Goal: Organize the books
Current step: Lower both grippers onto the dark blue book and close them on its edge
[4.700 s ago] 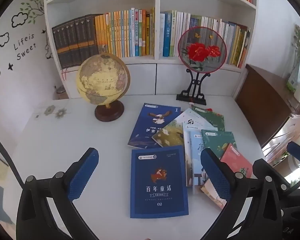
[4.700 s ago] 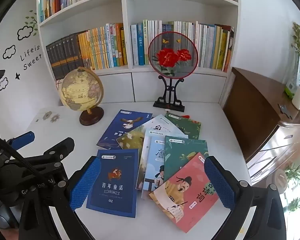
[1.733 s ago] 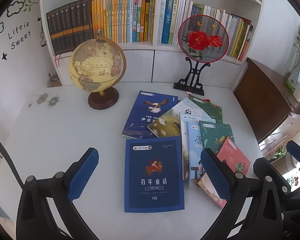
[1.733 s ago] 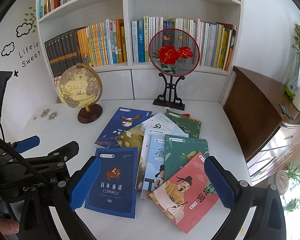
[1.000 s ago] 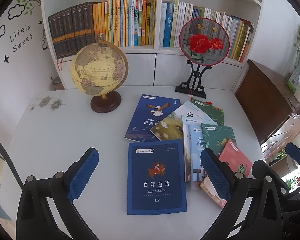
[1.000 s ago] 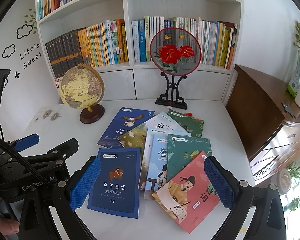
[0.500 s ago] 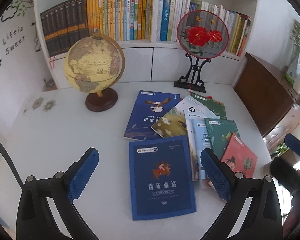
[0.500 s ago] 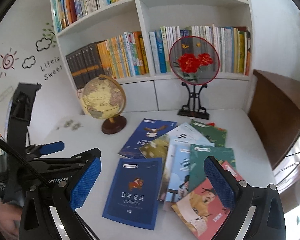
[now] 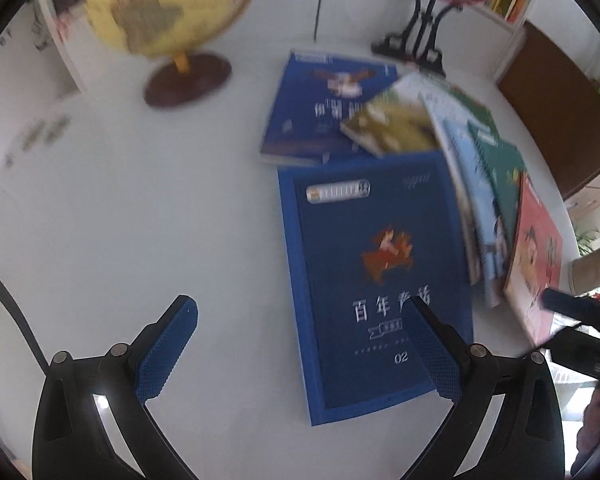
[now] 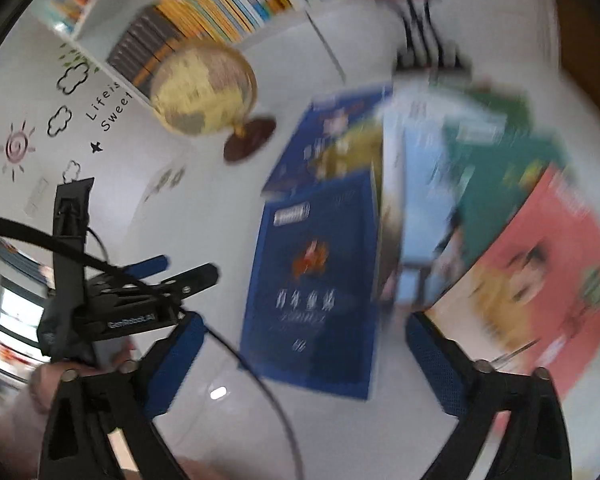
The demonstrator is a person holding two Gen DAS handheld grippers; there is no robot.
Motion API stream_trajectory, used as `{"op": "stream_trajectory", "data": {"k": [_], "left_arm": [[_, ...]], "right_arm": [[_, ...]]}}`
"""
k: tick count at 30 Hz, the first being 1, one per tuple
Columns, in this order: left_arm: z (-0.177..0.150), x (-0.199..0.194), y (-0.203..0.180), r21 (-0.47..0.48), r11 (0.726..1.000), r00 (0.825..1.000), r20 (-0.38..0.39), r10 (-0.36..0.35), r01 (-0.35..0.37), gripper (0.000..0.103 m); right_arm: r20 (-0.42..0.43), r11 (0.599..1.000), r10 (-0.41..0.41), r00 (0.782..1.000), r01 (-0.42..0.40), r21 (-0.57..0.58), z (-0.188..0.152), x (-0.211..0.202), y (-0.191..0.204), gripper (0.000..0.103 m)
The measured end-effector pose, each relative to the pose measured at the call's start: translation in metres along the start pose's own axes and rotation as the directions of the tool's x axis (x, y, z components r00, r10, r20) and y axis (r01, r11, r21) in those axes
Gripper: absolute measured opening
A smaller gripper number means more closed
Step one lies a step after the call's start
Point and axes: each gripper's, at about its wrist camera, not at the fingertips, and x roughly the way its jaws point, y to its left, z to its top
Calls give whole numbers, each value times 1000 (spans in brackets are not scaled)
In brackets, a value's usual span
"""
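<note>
Nearest your camera, your left gripper (image 9: pixel 300 344) stood with its blue pads spread wide and nothing pinched; its right pad hung over the lower right part of the dark blue book (image 9: pixel 376 280), the left pad over bare white table (image 9: pixel 140 200). Your right gripper (image 10: pixel 300 356) had its jaws wide too but closing, with the bottom edge of that same dark blue book (image 10: pixel 320 280) seen between the pads and no pad pressing on anything (the view was badly smeared, so contact was hard to judge). In the right wrist view your left hand (image 10: pixel 44 384) showed at the lower left, wrapped around the other tool's handle.

The dark blue book lay flat on the table, cover up. Just to its right lay a fan of overlapped books: a light blue one (image 9: pixel 480 216), a green one (image 9: pixel 504 176) and, outermost, a red one (image 9: pixel 540 256). Beyond the dark blue book lay another blue book (image 9: pixel 312 108), partly under an olive-covered one (image 9: pixel 392 128).

Farther back, to the left, stood a globe (image 9: pixel 164 4) on a dark round base, and to the right the black stand of a red flowered fan (image 9: pixel 424 36). Behind them ran the bookshelf (image 10: pixel 220 4), its spines blurred.
</note>
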Motion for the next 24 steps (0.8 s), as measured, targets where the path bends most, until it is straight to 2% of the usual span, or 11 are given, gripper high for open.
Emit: {"op": "stream_trajectory", "data": {"k": [3,5,11,17,19,24], "left_arm": [[-5,18,4,-16,999,999,-43,-29,28,102],[-7,27,6,-31,998,996,-66,-61,59,102],[-11,47,6,-50,995,989,-116,-90,85,101],[-13,53,9,-86,987,980,-132,-148,137,100],[-12,55,9,-91,985,978,-134,-157,145,97],[-9,58,12,-87,982,976,-121,-180,170,96]], "right_arm": [[-83,998,23,996,-18,60,-1,26,-11,85],[-98,998,28,995,-23,55,0,36,-14,85],[-172,995,33,984,-17,96,0,61,-20,85],[-173,996,-32,984,46,78,2,78,-22,83],[-176,995,-66,982,78,65,5,85,-23,83],[-144,991,-124,982,130,33,10,96,-24,83]]}}
